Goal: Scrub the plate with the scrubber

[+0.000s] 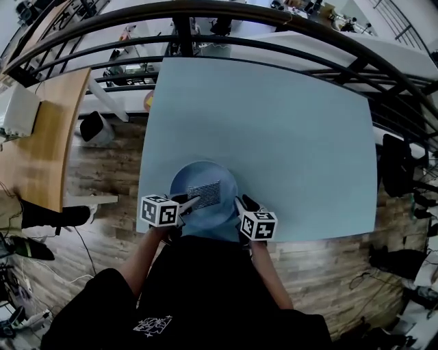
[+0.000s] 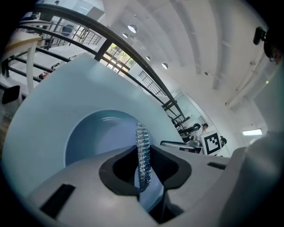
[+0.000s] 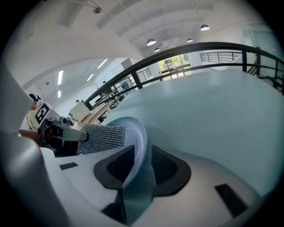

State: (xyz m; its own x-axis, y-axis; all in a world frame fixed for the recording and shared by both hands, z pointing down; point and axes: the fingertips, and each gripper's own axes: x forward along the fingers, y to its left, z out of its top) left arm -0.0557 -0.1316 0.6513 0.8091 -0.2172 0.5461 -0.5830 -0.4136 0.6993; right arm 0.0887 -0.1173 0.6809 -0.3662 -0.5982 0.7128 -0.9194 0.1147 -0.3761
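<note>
Tightly closed on the scrubber (image 2: 143, 153), the left gripper (image 2: 144, 175) holds the silvery mesh pad edge-on between its dark jaws in the left gripper view, where the pad shows only as a thin upright strip at centre frame. The right gripper view shows its broad woven face instead: the scrubber (image 3: 102, 138) lies flat against the inside of the plate (image 3: 135, 142) at left of centre, and the left gripper (image 3: 57, 133) comes in from the left edge. The right gripper (image 3: 140, 166) is clamped on the plate's rim, which stands on edge between its jaws in that view.

Only the head view shows both tools together. The left gripper (image 1: 190, 203) and right gripper (image 1: 241, 202) flank the round blue plate (image 1: 185, 184) at lower centre, and the scrubber (image 1: 204, 193) is a dark ribbed patch in its middle. The plate sits at the near edge of a pale blue table (image 1: 274, 123). Whether the plate is raised off the table cannot be told.

The left gripper view catches the plate (image 2: 97, 133) as a blue hollow at left of centre, and the right gripper's marker cube (image 2: 212, 142) at the right. A dark curved railing (image 1: 205, 14) crosses the top of the head view.
</note>
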